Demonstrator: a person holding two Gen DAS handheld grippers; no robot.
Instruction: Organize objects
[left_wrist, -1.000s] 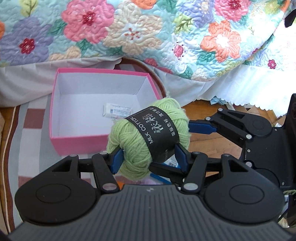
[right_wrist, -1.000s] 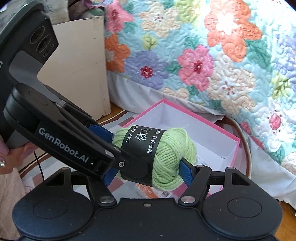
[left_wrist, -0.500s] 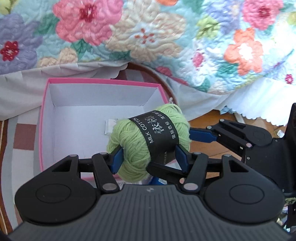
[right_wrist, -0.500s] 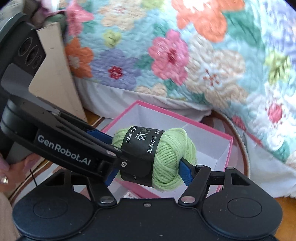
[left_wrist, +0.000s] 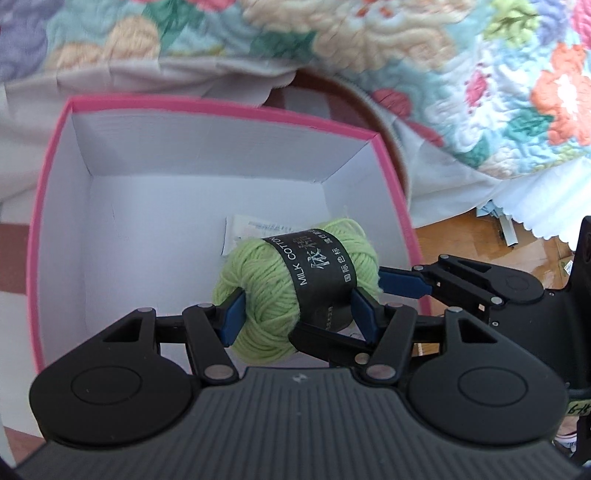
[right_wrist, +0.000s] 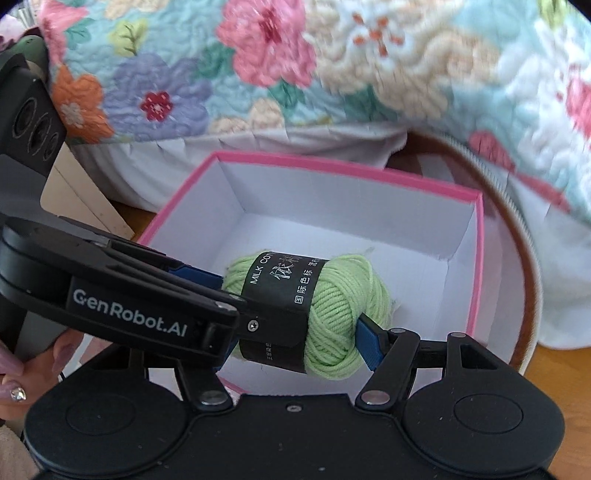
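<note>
You hold 1 skein of light green yarn (left_wrist: 295, 291) between 2 grippers at once. The left gripper (left_wrist: 297, 314) clamps it with its blue pads (left_wrist: 232, 314) pressed into the yarn on either side of the black paper band (left_wrist: 321, 273). The right gripper (right_wrist: 295, 325) clamps the same skein along its length, 1 pad (right_wrist: 367, 345) pushed into the skein's right end, the other hidden behind the left gripper's body. Neither set of tongs stands free; both are closed on the yarn at a middling width.

The skein hangs above the open pink box (left_wrist: 55, 177), over the near right part of its white interior, clear of the floor of the box. A small white printed slip (left_wrist: 243, 229) lies on that floor, just behind the yarn. A floral quilt (right_wrist: 295, 62) hangs behind the box.
</note>
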